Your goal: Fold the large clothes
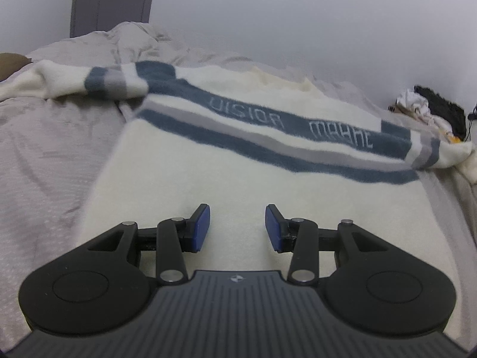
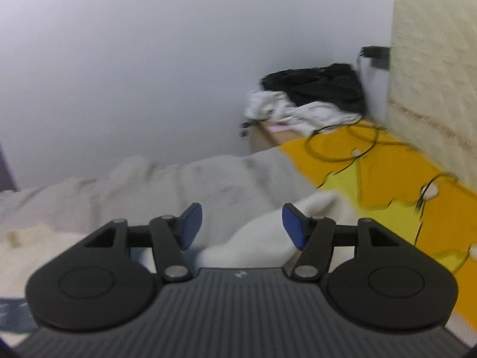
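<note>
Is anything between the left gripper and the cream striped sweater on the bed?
Nothing visible. The left gripper hangs with open jaws directly over the cream sweater, which lies spread on the bed.

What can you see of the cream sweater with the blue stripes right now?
The sweater is cream and fuzzy, like soft knit, and lies flat on the bed. Blue and grey stripes cross the chest, with pale lettering in the wide blue band. Both sleeves carry matching stripes; one stretches toward the far left, the other is bunched at the right edge. The left gripper is above the plain lower part, jaws apart with nothing pinched between them.
</note>
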Tool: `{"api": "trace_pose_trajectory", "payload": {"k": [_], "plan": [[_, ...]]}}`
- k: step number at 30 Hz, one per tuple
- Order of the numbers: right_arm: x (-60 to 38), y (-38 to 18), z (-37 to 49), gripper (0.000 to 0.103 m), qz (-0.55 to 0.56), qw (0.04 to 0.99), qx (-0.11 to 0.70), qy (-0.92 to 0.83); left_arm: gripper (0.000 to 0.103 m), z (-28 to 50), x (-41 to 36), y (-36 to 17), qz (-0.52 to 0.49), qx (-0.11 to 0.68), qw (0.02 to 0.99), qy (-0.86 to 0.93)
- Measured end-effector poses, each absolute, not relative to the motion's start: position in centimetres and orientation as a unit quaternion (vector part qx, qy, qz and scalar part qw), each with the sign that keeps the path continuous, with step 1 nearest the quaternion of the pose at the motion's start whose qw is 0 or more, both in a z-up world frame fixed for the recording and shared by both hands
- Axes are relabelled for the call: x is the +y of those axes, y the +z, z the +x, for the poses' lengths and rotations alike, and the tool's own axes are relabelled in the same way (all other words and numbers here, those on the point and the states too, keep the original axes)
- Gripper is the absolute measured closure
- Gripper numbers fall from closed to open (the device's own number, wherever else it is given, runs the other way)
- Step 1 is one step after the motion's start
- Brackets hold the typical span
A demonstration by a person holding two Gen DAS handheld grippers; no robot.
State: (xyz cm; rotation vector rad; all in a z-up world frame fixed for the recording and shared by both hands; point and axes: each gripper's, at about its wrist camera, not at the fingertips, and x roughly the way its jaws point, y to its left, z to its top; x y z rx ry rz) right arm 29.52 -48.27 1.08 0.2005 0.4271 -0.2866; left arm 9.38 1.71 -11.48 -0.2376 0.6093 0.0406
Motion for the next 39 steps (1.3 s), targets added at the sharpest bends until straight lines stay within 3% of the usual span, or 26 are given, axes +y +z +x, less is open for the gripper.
{"api": "trace_pose_trajectory", "payload": {"k": [11, 14, 19, 22, 26, 37, 38, 39], "plan": [[-35.4, -0.8, 16.0, 0.041, 0.182, 0.941, 0.286, -0.003, 0.056, 5.1, 6.5, -8.2, -0.209, 0.264, 0.941, 0.034], [-32.2, -2.5, 13.2, 0.031, 0.202, 0.922, 0.328, 0.048, 0.056, 3.9, 8.8, -7.1, -0.238, 0.247, 0.938, 0.049], [-28.6, -4.6, 10.7, 0.030, 0.167, 0.906, 0.375, 0.106, 0.053, 3.5, 12.3, -7.3, -0.286, 0.267, 0.918, 0.068], [-28.1, -5.6, 9.7, 0.020, 0.140, 0.909, 0.379, 0.102, 0.049, 3.7, 14.6, -8.7, -0.349, 0.288, 0.888, 0.083], [-29.6, -6.9, 9.0, 0.020, 0.149, 0.908, 0.386, 0.059, 0.045, 3.9, 16.6, -11.0, -0.432, 0.293, 0.849, 0.084], [-32.5, -11.9, 11.0, 0.018, 0.223, 0.866, 0.447, -0.008, 0.043, 5.6, 14.9, -12.8, -0.450, 0.320, 0.833, 0.017], [-32.3, -11.9, 10.9, 0.019, 0.223, 0.866, 0.447, -0.006, 0.042, 5.6, 14.7, -12.8, -0.452, 0.323, 0.832, 0.005], [-32.3, -11.9, 11.0, 0.027, 0.227, 0.865, 0.447, 0.000, 0.042, 5.6, 14.5, -12.8, -0.454, 0.325, 0.829, -0.009]]}}
